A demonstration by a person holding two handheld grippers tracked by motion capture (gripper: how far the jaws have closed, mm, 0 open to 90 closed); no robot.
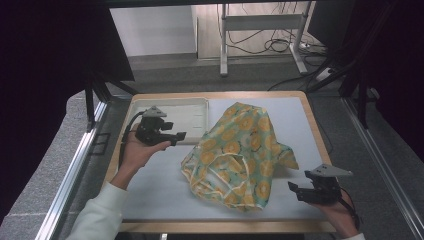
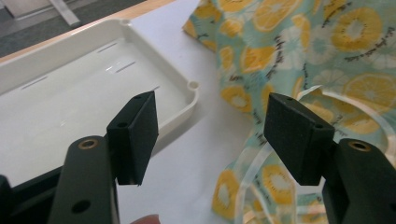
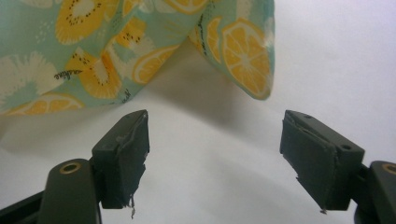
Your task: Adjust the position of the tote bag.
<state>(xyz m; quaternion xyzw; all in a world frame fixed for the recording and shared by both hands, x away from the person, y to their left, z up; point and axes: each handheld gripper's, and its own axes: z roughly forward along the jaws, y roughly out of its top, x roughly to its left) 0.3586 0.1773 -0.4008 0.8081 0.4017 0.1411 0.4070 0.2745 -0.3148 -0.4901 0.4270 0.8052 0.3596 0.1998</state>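
The left tool (image 1: pixel 181 135) hangs just left of the cloth (image 1: pixel 240 155), above the near right corner of the white tray (image 1: pixel 200 102), its jaws spread wide with nothing between them. In the left gripper view the tray lies behind the left pad and the cloth's printed folds behind the right pad, neither touched.

The cloth, a teal piece printed with orange slices, sits crumpled in a loose heap on the middle of the tabletop (image 1: pixel 150 195), one corner (image 1: pixel 289 159) sticking out to its right.

The right tool (image 1: pixel 291 188) waits just right of the cloth, near that corner, jaws also spread and empty.

By my reading the work on the cloth is barely begun: nothing is gripped, the heap is unsmoothed, and picking up, spreading or folding all remain.
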